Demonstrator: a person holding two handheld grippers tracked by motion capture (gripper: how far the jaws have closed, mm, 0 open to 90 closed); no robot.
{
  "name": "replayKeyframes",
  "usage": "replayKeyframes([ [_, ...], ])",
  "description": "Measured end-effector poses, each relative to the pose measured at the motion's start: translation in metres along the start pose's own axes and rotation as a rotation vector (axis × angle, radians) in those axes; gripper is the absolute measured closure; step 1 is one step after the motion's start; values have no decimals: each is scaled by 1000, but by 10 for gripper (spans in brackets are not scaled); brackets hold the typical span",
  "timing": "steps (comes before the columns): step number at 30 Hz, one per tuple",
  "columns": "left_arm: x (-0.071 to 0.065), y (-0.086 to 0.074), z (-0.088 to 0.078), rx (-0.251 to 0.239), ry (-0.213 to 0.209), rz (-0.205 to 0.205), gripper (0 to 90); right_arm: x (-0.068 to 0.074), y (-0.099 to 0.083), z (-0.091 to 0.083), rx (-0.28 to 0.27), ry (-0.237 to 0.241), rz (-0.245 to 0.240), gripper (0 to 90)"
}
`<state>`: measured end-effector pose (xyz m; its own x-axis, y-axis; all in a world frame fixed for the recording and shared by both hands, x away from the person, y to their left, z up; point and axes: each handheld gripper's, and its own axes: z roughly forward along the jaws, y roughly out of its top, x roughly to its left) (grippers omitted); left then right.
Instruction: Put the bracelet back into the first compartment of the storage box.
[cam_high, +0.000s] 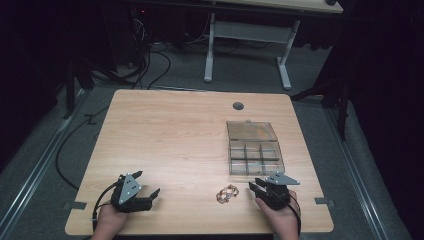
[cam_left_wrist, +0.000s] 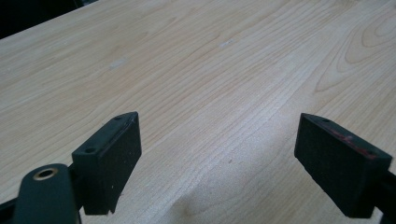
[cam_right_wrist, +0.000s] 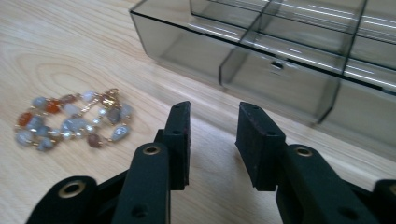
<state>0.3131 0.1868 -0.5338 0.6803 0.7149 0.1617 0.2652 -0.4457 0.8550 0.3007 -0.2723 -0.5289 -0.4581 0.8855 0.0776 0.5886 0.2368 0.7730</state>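
Pale wooden table (cam_high: 170, 145): beaded stone bracelet (cam_high: 225, 194) at 9 o'clock of right gripper (cam_high: 259, 187), jaws parted, empty; smoky compartmented plastic box (cam_high: 254, 150) at 12; left gripper (cam_high: 146, 187) gaping, empty.

I find the left half of the tabletop (cam_high: 165, 145) bare, giving free passage from near edge to far edge. Toward the right edge a smoky compartment box (cam_high: 254, 148) (lid open) blocks the way; a beaded bracelet (cam_high: 225, 194) lies before its near-left corner.
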Motion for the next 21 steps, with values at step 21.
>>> replayKeyframes([
  [21, 0, 0, 0, 2, 0, 2, 154, 91, 27, 40, 64, 222, -198, 900],
])
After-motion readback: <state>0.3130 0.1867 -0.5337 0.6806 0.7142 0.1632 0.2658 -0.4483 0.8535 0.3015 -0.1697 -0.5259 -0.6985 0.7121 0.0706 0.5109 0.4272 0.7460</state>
